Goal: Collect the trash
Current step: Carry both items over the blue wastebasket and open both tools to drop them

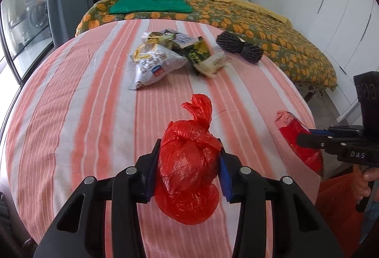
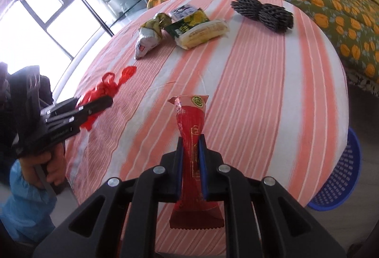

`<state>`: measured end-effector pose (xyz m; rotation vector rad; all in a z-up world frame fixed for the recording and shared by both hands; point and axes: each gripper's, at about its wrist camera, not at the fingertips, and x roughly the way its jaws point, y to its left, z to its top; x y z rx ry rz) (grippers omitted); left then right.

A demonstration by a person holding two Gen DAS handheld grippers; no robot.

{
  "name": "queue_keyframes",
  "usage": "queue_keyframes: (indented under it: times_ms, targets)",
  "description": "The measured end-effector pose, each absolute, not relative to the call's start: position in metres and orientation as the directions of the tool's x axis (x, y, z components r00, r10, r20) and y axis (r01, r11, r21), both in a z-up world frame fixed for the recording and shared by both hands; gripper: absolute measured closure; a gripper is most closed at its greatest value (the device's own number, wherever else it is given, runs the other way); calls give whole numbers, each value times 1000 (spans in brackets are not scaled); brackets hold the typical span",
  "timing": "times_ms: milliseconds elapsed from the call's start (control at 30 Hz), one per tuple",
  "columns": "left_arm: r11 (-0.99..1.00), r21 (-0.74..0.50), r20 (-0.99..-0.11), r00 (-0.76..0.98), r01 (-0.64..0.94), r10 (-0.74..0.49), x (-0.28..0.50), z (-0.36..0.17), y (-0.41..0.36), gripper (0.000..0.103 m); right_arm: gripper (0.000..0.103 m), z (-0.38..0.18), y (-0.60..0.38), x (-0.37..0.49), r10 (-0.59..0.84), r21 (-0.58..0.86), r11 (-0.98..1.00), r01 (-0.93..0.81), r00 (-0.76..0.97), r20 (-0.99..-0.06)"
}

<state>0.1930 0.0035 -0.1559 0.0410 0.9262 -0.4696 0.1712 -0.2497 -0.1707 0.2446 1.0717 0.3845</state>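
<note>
Nearest the lens, the left gripper (image 1: 188, 170) has its jaws closed on a knotted red plastic bag (image 1: 189, 172), which bulges between the blue pads and sags below them, its knot sticking up above. The right gripper (image 2: 191, 163) has its jaws pinched tight on a flat red snack wrapper (image 2: 190, 156), caught at its narrow waist with both ends flaring free. Both pieces hang over the counter (image 1: 71, 116) with its pink striped cloth.

Farther back on the cloth lie the remaining pieces: a white crumpled packet (image 1: 151, 66), a green wrapper (image 1: 197, 52), a yellow-filled clear wrapper (image 2: 203, 33) and a black mesh bundle (image 2: 263, 13). A blue basket (image 2: 341, 177) sits on the floor just past the counter's edge, on the right gripper's side, and looks the likely place for the trash.

The bag is slick and soft, so I'd worry it squeezes out downward if the hand swings fast. The wrapper is thin and could slide through the pads or twist, and dropped short of the basket's rim it lands on the floor.
</note>
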Motion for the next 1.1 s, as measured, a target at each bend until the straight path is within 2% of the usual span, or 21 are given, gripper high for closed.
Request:
queue_keyframes:
  times_ms: [233,500,733,967,1033,1067,1100]
  targets:
    - [837,-184,-764,461,516,-452,166,-139,-73,61,92,-153,-321,147,426,447,889,-95,528,-735]
    - [720,-225,-752,353,656,-557,149,-131,-198,61,92,-154,-438,125,229,375,921,106,631,-741]
    - [672,-219,-785,281,708,-552,153,-162,-311,61,92,-183,-513,127,123,340,913,227,641,-758]
    - [686,-220,-819,251,694,-517,172,-200,-377,60,92,-220,-563,136,126,384,875,296,625,-770]
    - [689,-226,-817,251,689,-519,180,-210,-391,54,90,-229,-573,141,140,405,860,312,617,-774]
    - [690,-225,-820,249,688,-515,183,-214,-395,48,85,-234,-578,143,153,416,853,314,612,-776]
    - [697,-216,-827,253,683,-503,187,-217,-401,34,78,-237,-583,144,160,427,846,321,610,-776]
